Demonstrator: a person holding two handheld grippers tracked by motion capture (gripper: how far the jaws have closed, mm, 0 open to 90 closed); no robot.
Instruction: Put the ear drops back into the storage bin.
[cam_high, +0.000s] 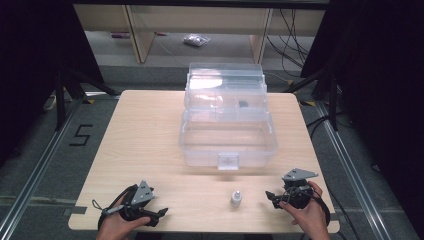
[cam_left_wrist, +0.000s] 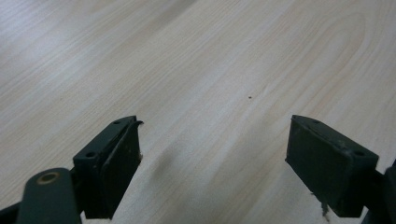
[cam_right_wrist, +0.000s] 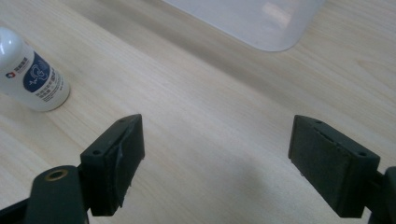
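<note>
- Small white bottle (cam_high: 236, 199): upright on the table (cam_high: 150, 140), between my grippers, in front of the clear storage box (cam_high: 227, 145).
- Handling: I judge it light, rigid, smooth-sided; I would grip across its body, below the cap.
- Right gripper (cam_high: 272, 196): fingers (cam_right_wrist: 114, 163) released, empty.
- Left gripper (cam_high: 162, 212): fingers released, empty.
</note>
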